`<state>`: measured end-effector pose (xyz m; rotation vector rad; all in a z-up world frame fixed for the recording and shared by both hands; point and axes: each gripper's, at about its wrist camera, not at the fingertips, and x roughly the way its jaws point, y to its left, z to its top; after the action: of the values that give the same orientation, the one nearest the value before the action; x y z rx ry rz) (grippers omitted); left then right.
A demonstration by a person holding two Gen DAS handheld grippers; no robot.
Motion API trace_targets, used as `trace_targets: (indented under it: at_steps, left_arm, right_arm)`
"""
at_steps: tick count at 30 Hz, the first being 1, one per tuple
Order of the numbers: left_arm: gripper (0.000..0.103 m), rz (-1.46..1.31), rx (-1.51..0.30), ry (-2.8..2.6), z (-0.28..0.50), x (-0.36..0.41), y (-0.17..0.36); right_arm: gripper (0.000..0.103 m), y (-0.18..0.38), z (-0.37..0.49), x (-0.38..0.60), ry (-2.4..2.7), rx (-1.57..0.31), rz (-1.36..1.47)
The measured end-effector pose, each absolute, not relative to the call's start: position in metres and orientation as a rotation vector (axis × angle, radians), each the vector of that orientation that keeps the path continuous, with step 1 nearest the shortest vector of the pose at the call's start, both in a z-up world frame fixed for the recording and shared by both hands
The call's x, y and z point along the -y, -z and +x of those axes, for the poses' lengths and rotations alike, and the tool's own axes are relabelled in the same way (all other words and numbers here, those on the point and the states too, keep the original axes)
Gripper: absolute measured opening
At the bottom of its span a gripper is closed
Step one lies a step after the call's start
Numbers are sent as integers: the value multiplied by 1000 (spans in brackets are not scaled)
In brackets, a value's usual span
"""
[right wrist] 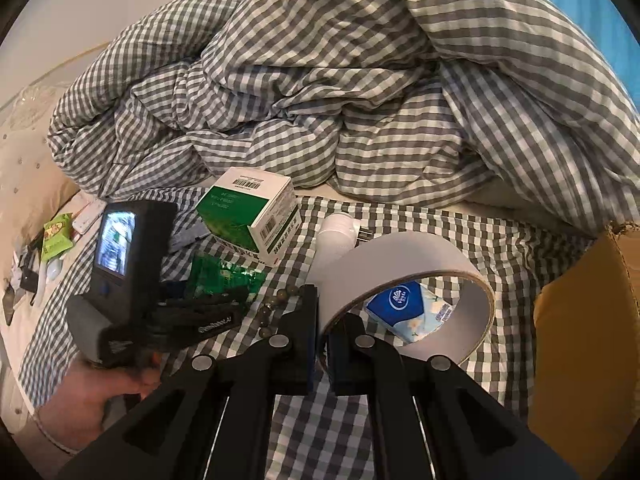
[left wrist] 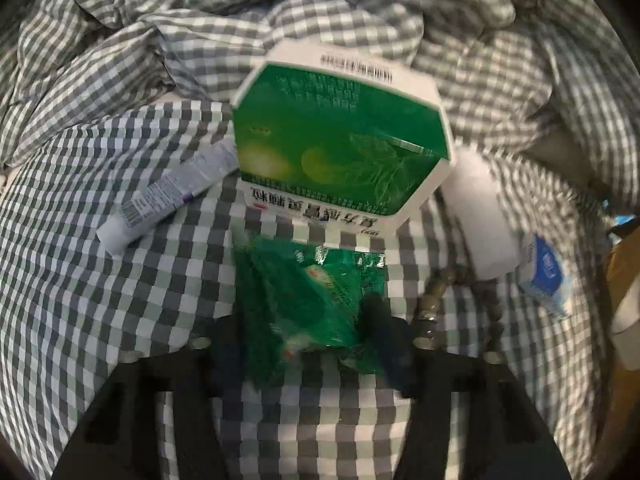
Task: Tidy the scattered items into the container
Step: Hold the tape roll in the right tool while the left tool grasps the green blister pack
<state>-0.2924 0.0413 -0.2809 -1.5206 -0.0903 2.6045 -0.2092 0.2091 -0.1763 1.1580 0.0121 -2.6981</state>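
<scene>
Right gripper (right wrist: 322, 344), bottom centre of its view, is clenched on the tape roll's (right wrist: 404, 276) wall: one finger outside, one inside the ring. Roll hangs clear of the checked sheet (right wrist: 520, 240). Cardboard box (right wrist: 580, 320), my guess for the container, sits at the right edge, just beside the roll.

Left gripper (left wrist: 308, 320) straddles the green sachet (left wrist: 316, 300) at lower centre of its own view. Jaws part-closed around it; blur stops me telling whether the pads press, so grip unconfirmed.

How to do it well:
- carry the roll right, over the box rim, before letting go;
- keep the thin wall pinched square so the roll does not swing;
- left: seat the pads flat on the sachet; thin foil may slip.

Farther up: medicine carton (left wrist: 340, 140), tube (left wrist: 168, 196) to its left, white bottle (left wrist: 480, 216) to its right, bead string (left wrist: 436, 292), tissue pack (right wrist: 408, 312) seen through the ring, duvet (right wrist: 360, 80) behind.

Hard to read: box interior cut off; left fingertips smeared; small items at far left of right view unidentifiable.
</scene>
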Motion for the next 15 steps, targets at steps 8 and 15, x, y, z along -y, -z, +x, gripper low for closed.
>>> trace_targets:
  at_steps: [8,15]
  left_arm:
    - [36,-1495,117,-2615,-285,-37,273]
    - [31,-1434,109,-2641,-272,-36,247]
  right_arm:
    - [4,173,-205,-214,2711,4,1143]
    - [4,157,-193,-215,2724,15,1111]
